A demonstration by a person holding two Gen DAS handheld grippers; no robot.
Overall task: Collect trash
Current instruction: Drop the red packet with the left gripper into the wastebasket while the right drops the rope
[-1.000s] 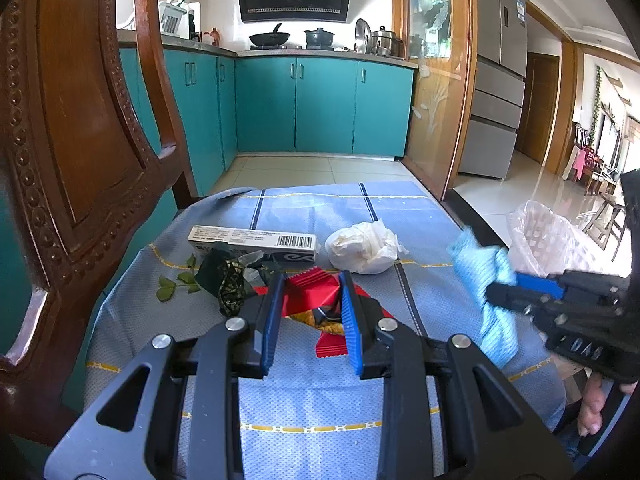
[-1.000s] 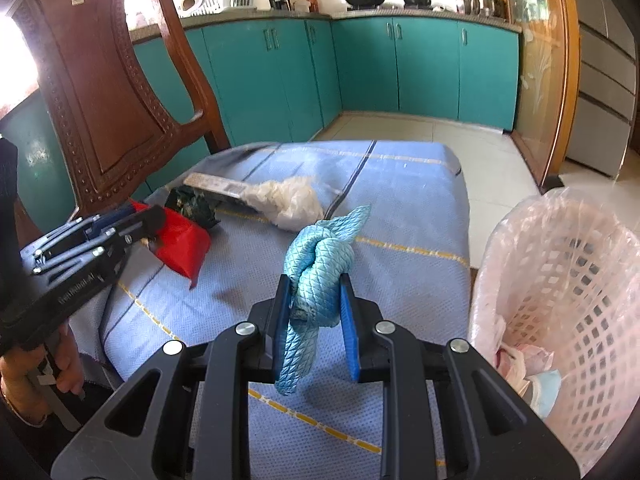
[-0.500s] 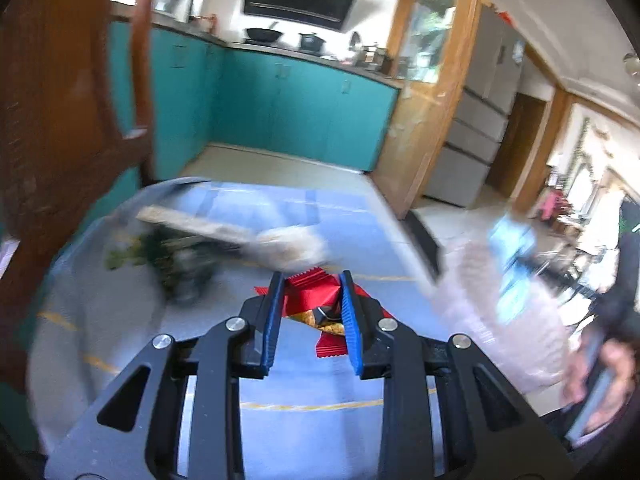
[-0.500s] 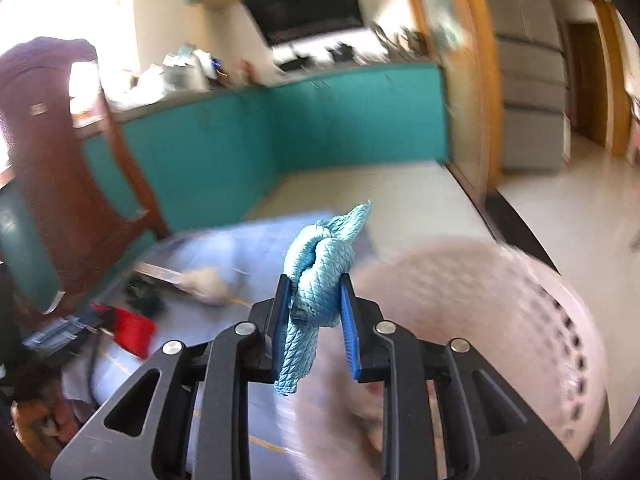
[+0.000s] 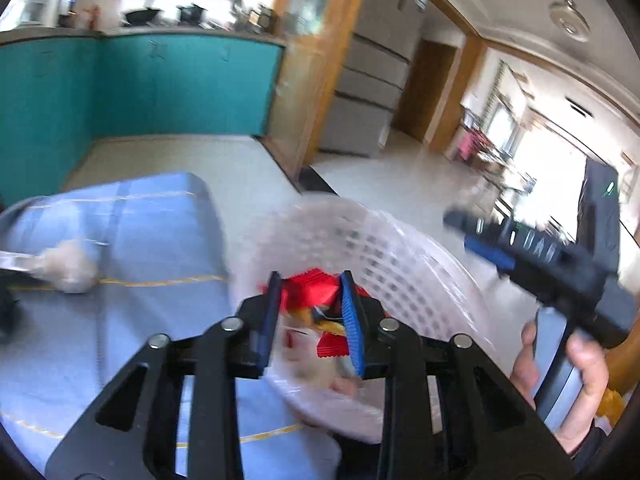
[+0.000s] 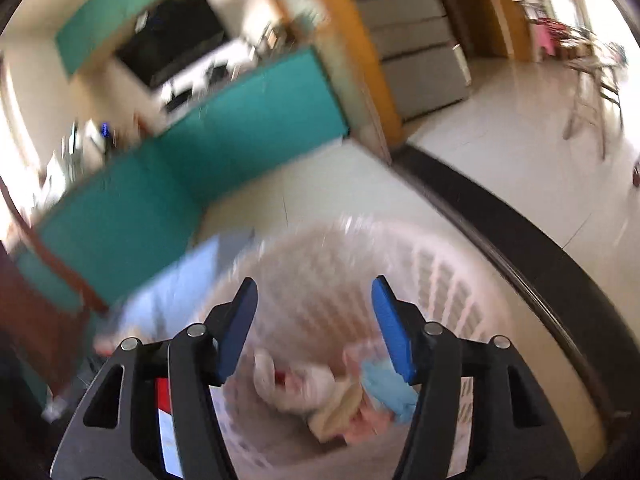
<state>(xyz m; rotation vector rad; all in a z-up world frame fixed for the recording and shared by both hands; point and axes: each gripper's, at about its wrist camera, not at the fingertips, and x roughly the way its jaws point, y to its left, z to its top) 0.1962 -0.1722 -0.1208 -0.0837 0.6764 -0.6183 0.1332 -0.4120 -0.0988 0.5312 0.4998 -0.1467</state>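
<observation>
Hovering over a white lattice basket [image 6: 460, 280] lined with clear plastic, the right tongs [image 6: 314, 328] stand wide apart with nothing between them; their jaws have just been opening. A pale blue knotted rope [image 6: 386, 394] lies inside the basket at the lower right of the right wrist view, below the right jaw and apart from it, among crumpled paper and other scraps.

In the left wrist view, the left tongs [image 5: 310, 320] sit at lower centre, over the near rim of the basket [image 5: 400, 264]. A red crinkled wrapper [image 5: 310, 290] is between the blue jaws, which have just been opening a little; motion blur hides whether the pads press on it, though it looks held.

The risk, as a judgement: the left tongs are at the basket's near edge, so a wrapper let go now could catch the rim and fall onto the blue cloth surface [image 5: 160, 312] or the floor. The two tongs are also near each other over one opening and could knock together. A white crumpled wad [image 5: 68, 266] lies on the surface at far left.
</observation>
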